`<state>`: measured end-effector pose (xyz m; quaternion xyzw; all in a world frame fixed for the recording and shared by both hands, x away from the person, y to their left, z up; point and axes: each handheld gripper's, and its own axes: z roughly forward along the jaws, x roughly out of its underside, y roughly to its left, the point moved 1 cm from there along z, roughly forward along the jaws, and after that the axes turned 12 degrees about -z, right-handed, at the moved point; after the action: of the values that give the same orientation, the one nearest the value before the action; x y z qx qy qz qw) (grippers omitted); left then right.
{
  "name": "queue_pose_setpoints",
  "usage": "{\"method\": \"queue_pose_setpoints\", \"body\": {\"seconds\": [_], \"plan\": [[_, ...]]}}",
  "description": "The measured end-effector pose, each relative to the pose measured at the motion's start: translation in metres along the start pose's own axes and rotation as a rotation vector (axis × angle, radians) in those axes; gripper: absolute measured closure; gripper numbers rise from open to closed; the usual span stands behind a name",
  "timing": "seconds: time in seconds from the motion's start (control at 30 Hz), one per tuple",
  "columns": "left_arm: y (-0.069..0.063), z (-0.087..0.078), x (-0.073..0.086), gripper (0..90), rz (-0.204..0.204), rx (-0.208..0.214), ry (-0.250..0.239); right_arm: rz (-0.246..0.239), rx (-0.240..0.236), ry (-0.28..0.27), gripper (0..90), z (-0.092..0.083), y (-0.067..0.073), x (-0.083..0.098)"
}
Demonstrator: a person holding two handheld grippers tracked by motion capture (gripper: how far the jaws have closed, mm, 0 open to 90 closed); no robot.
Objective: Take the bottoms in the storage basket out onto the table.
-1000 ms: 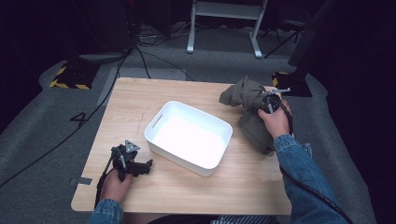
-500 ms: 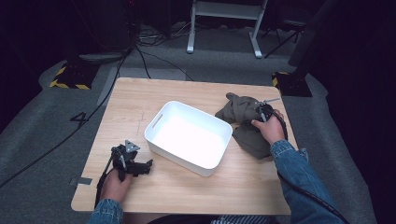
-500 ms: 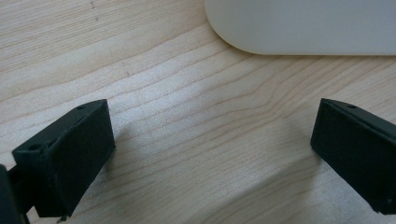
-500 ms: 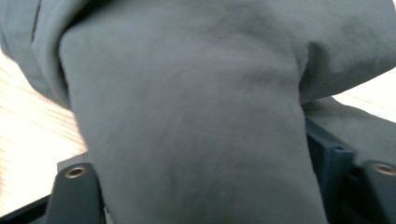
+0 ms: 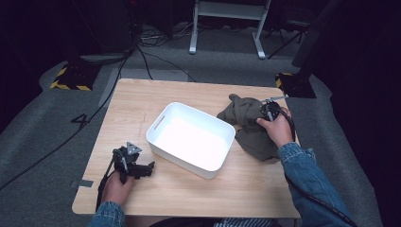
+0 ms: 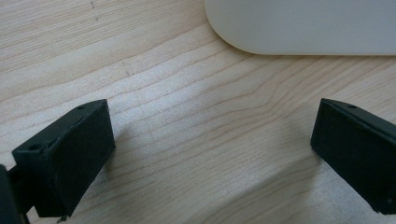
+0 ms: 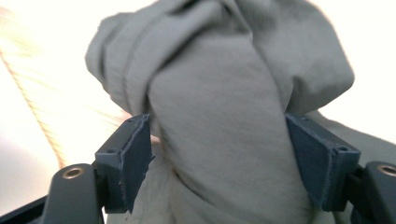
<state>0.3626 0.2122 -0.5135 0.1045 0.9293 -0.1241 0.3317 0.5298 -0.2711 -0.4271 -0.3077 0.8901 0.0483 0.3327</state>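
Dark room, grey carpet, cables on the floor; a wooden desk (image 5: 142, 104) is carrying a white bin (image 5: 191, 139) at its centre. An olive cloth (image 5: 248, 127) is lying heaped by the desk's right edge, touching the bin's right wall. A second ago the right tongs (image 5: 266, 111) were holding a fold of it raised nearer the far right corner; their jaws have just been opening, and now they are straddling a bunched ridge of cloth (image 7: 219, 140), released rather than pinching. Judgement: re-gripping for a transfer into the bin, which is not yet done. Left tongs (image 5: 150, 166) are resting released near the front left corner, nothing between them.
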Motion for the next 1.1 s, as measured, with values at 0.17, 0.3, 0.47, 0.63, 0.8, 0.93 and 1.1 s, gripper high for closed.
{"method": "queue_pose_setpoints", "body": {"seconds": [0.17, 0.3, 0.47, 0.63, 0.8, 0.93, 1.1], "plan": [[0.0, 0.0, 0.0, 0.0, 0.0, 0.0, 0.0, -0.015, -0.004, -0.045, 26.6, -0.015, 0.001, -0.006], [0.0, 0.0, 0.001, 0.0, -0.003, 0.0, 0.001, -0.029, -0.016, -0.095, 27.1, -0.034, 0.004, -0.012], [0.001, -0.001, 0.001, 0.0, -0.004, -0.002, 0.0, -0.05, -0.035, -0.147, 27.1, -0.054, 0.01, -0.014], [0.001, -0.001, 0.001, 0.0, -0.005, -0.002, 0.0, -0.068, -0.071, -0.217, 28.5, -0.077, 0.019, -0.008], [0.001, -0.001, 0.001, 0.0, -0.004, -0.002, 0.0, -0.079, -0.095, -0.249, 28.9, -0.09, 0.026, 0.003], [0.001, -0.001, 0.001, 0.0, -0.005, -0.002, -0.001, -0.087, -0.114, -0.256, 28.8, -0.095, 0.031, 0.01], [0.001, -0.001, 0.001, 0.0, -0.005, -0.002, -0.001, -0.091, -0.163, -0.273, 29.5, -0.095, 0.043, 0.029]]}}
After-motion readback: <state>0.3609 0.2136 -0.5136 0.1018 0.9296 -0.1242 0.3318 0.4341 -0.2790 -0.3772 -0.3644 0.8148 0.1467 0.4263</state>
